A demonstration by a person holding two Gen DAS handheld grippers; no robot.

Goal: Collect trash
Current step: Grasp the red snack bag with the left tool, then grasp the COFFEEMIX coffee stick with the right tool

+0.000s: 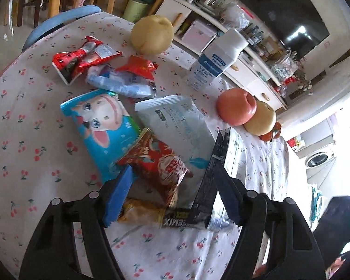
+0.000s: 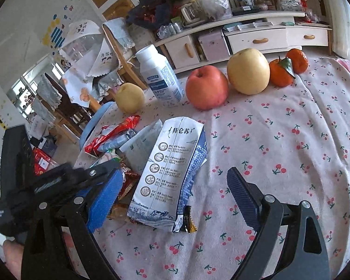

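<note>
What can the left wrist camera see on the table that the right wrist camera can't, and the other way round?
Only the left wrist view shows the blue cartoon snack bag face-on. Only the right wrist view clearly shows two oranges and the milk carton's printed side. Both share the red apple, the white bottle, the pear and the cherry-print tablecloth.

A pale tablecloth is patterned with red cherries. Around the blue-and-white milk carton, a red apple, a yellow pear and orange tangerines are seen.
</note>
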